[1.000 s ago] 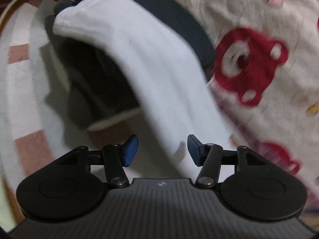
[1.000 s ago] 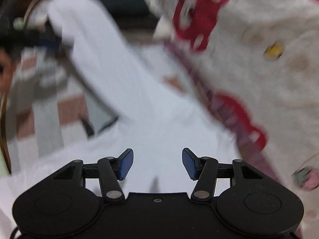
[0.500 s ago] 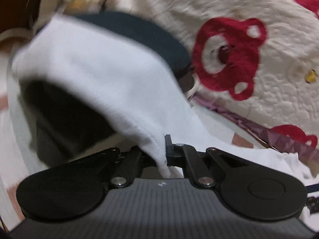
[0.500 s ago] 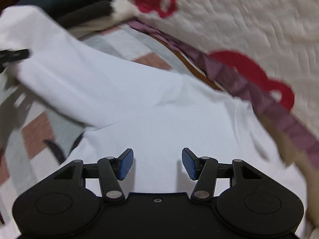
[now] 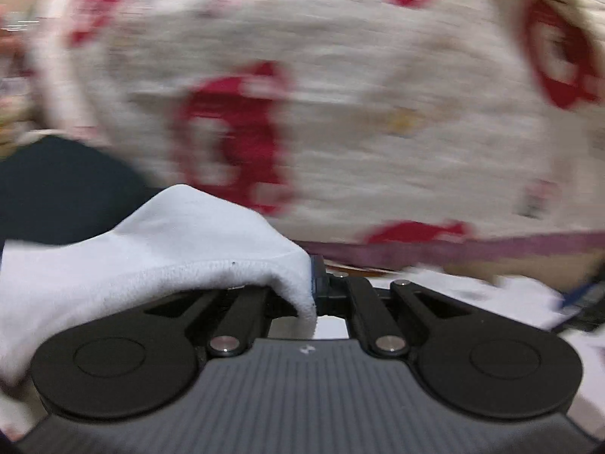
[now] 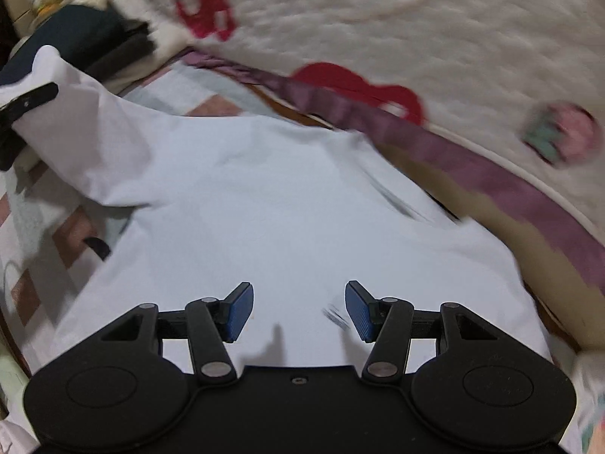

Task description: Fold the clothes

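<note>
1. The white shirt [image 6: 287, 204] lies flat on the bed.
2. The left tool [image 5: 312, 291] pinches its sleeve [image 5: 159, 249], lifted for folding.
3. The right tool [image 6: 298, 310] hangs spread above the shirt.
4. Next, the sleeve likely needs laying across.

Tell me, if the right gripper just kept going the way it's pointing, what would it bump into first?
Most likely the white shirt spread on the bed. The right gripper stands open and angled down over it, with nothing between its fingers and the fabric, though the gap is hard to judge.

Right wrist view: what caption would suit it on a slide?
Open right gripper hovering over a white shirt spread on a bed, one sleeve lifted.
</note>
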Motion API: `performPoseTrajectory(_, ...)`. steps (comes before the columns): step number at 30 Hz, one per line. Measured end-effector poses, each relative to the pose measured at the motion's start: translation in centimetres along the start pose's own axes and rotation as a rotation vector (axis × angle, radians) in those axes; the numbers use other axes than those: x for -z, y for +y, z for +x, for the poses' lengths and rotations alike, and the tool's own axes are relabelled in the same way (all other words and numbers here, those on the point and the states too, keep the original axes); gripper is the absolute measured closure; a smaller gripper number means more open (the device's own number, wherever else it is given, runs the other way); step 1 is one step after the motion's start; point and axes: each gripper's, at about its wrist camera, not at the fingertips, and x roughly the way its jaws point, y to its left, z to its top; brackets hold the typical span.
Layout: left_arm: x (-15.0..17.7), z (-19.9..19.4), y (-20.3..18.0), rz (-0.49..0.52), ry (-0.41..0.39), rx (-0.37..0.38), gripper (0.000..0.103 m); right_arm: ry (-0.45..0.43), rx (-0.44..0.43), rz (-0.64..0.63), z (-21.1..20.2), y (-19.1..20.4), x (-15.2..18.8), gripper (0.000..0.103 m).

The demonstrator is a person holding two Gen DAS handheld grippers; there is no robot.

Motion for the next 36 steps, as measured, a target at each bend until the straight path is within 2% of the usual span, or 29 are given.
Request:
performPoseTrajectory(3,1.0,3.2,-3.5,-0.092,0.148,0.236,0.095,0.02,0.011,0.043,-0.1,-1.6,1.3,0.045)
performPoseTrajectory(4,1.4,4.2,-4.7,-0.122,0.197,0.315,0.085,0.034,0.012,0.051,0.1,-1.9,1.7,0.045)
performPoseTrajectory(5,2.3,5.6,-5.4,-0.174,0.264,0.365,0.079,0.06,0.022,0.04,0.4,-1.8,2.1,0.051)
performPoseTrajectory(6,3.3,6.8,-5.7,-0.194,0.325,0.371,0.076,0.094,0.038,0.016,0.8,-1.5,2.4,0.056)
performPoseTrajectory(8,5.1,8.2,-6.2,-0.167,0.43,0.335,0.066,0.1,0.026,-0.007,1.0,-1.0,2.8,0.056)
performPoseTrajectory(10,6.0,7.9,-6.0,-0.125,0.488,0.322,0.062,0.092,0.005,-0.024,1.0,-0.5,3.3,0.056)
performPoseTrajectory(12,5.6,6.5,-4.4,-0.169,0.509,0.361,0.061,0.05,-0.005,-0.064,0.8,0.4,3.3,0.056)
performPoseTrajectory(14,4.7,4.6,-2.4,-0.216,0.479,0.388,0.054,-0.011,-0.017,-0.122,0.4,1.8,3.3,0.056)
performPoseTrajectory(16,3.8,2.8,-0.9,-0.199,0.426,0.37,0.053,-0.098,-0.037,-0.21,-0.2,3.8,3.1,0.056)
performPoseTrajectory(19,2.4,1.6,0.7,-0.076,0.31,0.234,0.054,-0.183,-0.086,-0.321,-0.6,7.1,2.8,0.057)
performPoseTrajectory(21,2.5,2.4,1.7,-0.067,0.314,0.193,0.054,-0.235,-0.12,-0.392,-0.7,9.4,2.6,0.055)
performPoseTrajectory(25,3.2,4.2,3.5,-0.123,0.342,0.141,0.053,-0.212,-0.14,-0.424,0.9,11.9,1.3,0.054)
performPoseTrajectory(28,3.3,4.6,3.8,-0.118,0.339,0.123,0.052,-0.172,-0.101,-0.482,2.9,13.0,0.7,0.054)
performPoseTrajectory(31,3.3,4.2,3.8,-0.09,0.317,0.151,0.051,-0.16,-0.112,-0.474,4.5,12.7,0.0,0.054)
performPoseTrajectory(32,3.3,3.9,3.7,-0.077,0.305,0.153,0.051,-0.155,-0.116,-0.472,5.0,12.6,-0.2,0.084)
performPoseTrajectory(33,3.2,3.7,3.5,-0.066,0.289,0.152,0.051,-0.151,-0.12,-0.469,5.5,12.5,-0.4,0.099)
performPoseTrajectory(36,2.9,3.3,2.7,-0.024,0.255,0.177,0.048,-0.273,-0.115,-0.322,3.3,10.5,-2.0,0.099)
